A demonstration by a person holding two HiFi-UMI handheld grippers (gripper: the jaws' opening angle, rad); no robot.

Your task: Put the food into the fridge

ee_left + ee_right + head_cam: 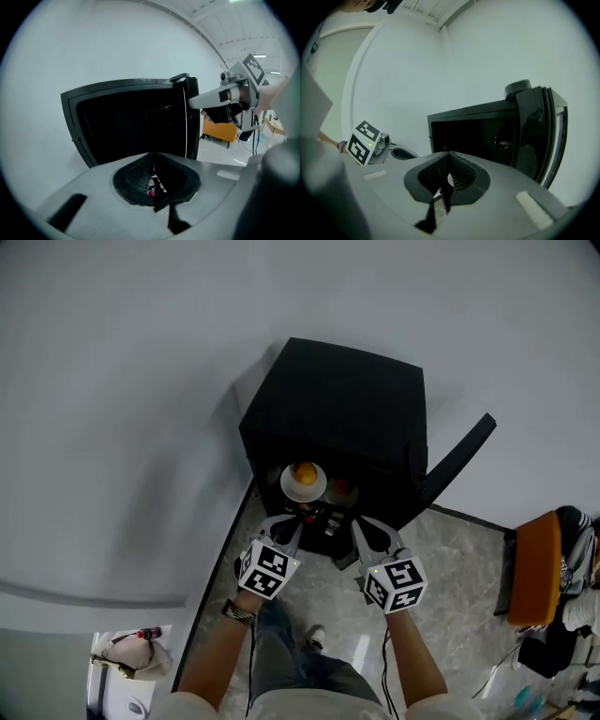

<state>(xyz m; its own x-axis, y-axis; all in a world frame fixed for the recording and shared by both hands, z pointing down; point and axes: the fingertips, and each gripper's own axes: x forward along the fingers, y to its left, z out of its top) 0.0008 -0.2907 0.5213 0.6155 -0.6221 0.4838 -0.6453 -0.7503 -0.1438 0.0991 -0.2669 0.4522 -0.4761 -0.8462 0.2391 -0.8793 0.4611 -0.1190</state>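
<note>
Pinched shut on nothing, the left tongs [153,155] hang beside the right tongs [449,154], which look closed and empty as well. Both sit just in front of the black mini fridge [337,399], aimed into its dark opening.

From where I stand the food is already at the fridge. A round orange piece, perhaps an orange [305,472], sits on a small white plate [286,487] right at the mouth of the cabinet, just beyond the tips of the tongs. Whether the plate rests fully on a shelf I can't tell, since the inside is black in both gripper views. Something red [343,488] lies beside the plate, too dim to name.

The fridge door [459,457] stands swung wide to the person's right, which I take to be why both arms can reach the opening unhindered. I'd guess shutting it is what remains. An orange seat [534,568] stands well apart on the marbled floor [450,559].

No brand or label is readable on the fridge. The only print is the black-and-white square markers on the cubes [269,568] behind the tongs.
</note>
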